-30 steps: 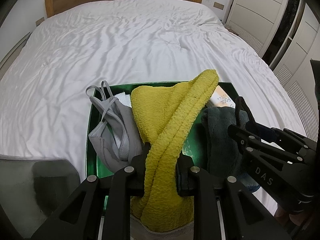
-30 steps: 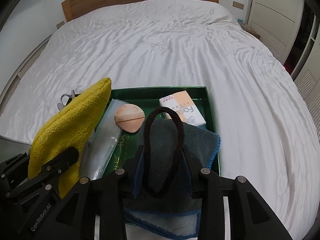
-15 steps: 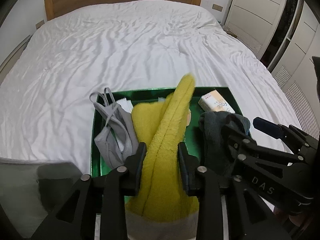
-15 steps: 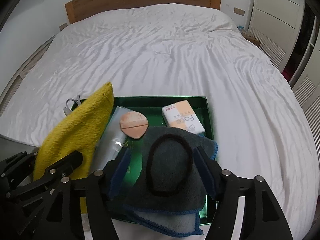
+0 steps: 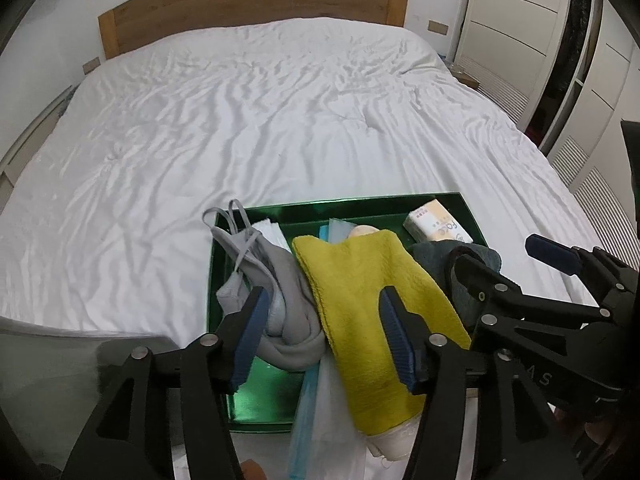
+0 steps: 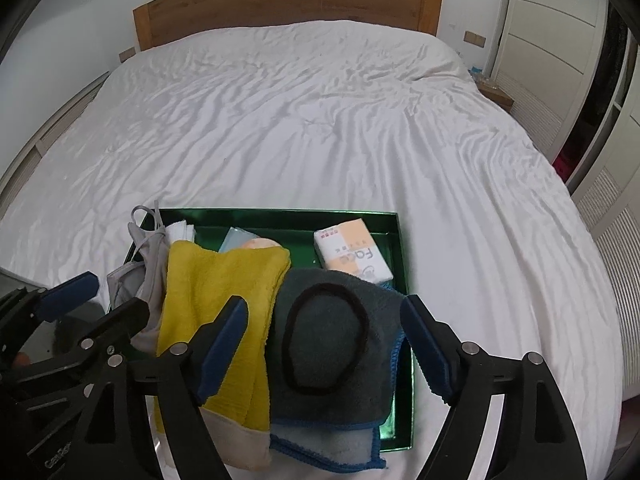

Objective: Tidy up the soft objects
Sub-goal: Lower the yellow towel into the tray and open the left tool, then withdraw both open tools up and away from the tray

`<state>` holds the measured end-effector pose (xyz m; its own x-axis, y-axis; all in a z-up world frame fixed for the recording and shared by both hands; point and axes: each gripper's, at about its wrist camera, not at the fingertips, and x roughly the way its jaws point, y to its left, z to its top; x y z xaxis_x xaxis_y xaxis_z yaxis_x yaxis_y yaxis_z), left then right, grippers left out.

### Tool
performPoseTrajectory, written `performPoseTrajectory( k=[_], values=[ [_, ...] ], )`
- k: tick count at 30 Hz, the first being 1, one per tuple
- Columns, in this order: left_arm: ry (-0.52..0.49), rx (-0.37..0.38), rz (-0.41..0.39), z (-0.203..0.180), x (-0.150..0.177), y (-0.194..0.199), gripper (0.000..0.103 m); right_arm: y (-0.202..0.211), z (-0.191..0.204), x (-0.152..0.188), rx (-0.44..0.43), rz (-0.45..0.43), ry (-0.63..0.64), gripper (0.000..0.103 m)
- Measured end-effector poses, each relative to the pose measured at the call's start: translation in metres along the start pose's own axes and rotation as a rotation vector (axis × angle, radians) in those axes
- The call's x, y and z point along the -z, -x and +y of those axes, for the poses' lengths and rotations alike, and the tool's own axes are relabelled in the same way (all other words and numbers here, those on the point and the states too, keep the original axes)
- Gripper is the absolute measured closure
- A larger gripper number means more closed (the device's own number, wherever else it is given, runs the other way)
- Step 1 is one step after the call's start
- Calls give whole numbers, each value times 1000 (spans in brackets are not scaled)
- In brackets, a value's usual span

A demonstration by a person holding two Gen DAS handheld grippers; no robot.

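The left gripper (image 5: 320, 334) hangs over the near end of a shallow, glossy green rectangular tray (image 6: 400, 240) that sits on the white, wrinkled bedsheet (image 5: 260, 120). Its jaws have just been opening and now stand apart, with nothing pinched; the blue pads (image 5: 250, 336) are clear of the cloth beneath. Below and between them lies a folded mustard-yellow terry towel (image 5: 368, 296), spread flat across the middle of the tray with its near end hanging over the front rim. Just beside the towel on its left is a crumpled grey fabric face mask with ear loops (image 5: 256, 264), draped over the tray's left side.

The right gripper (image 6: 324, 344) has also just been opening its jaws, which now stand wide apart and empty. Under them rests a dark grey-green microfibre cloth with blue stitched edging (image 6: 332, 364), lying in the tray's right half and overlapping the yellow towel's edge. A black elastic hair loop (image 6: 362, 312) lies on top of this cloth, touching neither pad.

At the tray's far right corner sits a small orange-and-white tissue pack (image 6: 352, 256). A peach, rounded item (image 6: 260, 243), possibly a powder puff, peeks out behind the towel, mostly hidden.
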<state>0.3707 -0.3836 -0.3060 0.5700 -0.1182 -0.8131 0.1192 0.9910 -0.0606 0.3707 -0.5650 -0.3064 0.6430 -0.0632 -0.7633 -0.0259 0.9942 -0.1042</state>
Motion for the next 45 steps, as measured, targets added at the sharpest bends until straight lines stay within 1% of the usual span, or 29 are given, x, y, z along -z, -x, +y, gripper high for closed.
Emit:
performPoseTrajectory(
  k=[4, 6, 9, 12, 16, 18, 19, 21, 22, 28, 30, 34, 37, 39, 41, 42, 45],
  values=[
    [19, 15, 1, 3, -2, 4, 46, 7, 0, 0, -1, -21, -4, 24],
    [16, 3, -4, 3, -2, 7, 43, 11, 1, 1, -1, -30, -7, 24],
    [7, -17, -20, 2, -1, 13, 42, 14, 1, 2, -3, -34, -8, 24],
    [20, 8, -20, 4, 0, 19, 42, 18, 2, 4, 5, -41, -8, 24],
    [21, 11, -53, 4, -1, 34, 42, 27, 3, 6, 11, -56, -11, 24],
    [19, 28, -71, 3, 0, 44, 42, 33, 2, 6, 13, -69, -19, 24],
    [18, 34, -78, 3, 1, 50, 40, 36, 2, 7, 14, -74, -21, 24],
    [10, 47, -91, 2, 5, 62, 29, 45, 1, 9, 17, -89, -27, 24],
    [8, 56, -105, 1, 7, 70, 28, 50, 1, 11, 18, -97, -32, 24],
    [-20, 80, -125, -1, 21, 99, 28, 86, 2, 25, 32, -126, -44, 23],
    [-32, 94, -122, -3, 26, 108, 28, 97, 5, 31, 45, -134, -39, 23],
    [-60, 107, -143, 0, 43, 135, 28, 122, 16, 46, 80, -138, -36, 23],
    [-77, 113, -134, 10, 57, 157, 28, 142, 30, 57, 98, -123, -35, 23],
    [-96, 101, -133, 17, 64, 170, 28, 162, 43, 68, 110, -107, -21, 23],
    [-104, 92, -124, 28, 71, 186, 28, 186, 61, 79, 124, -97, 3, 23],
    [-108, 99, -116, 35, 74, 198, 28, 200, 70, 85, 130, -94, 10, 23],
    [-130, 93, -108, 54, 82, 228, 28, 240, 92, 97, 145, -85, 15, 22]
  ],
)
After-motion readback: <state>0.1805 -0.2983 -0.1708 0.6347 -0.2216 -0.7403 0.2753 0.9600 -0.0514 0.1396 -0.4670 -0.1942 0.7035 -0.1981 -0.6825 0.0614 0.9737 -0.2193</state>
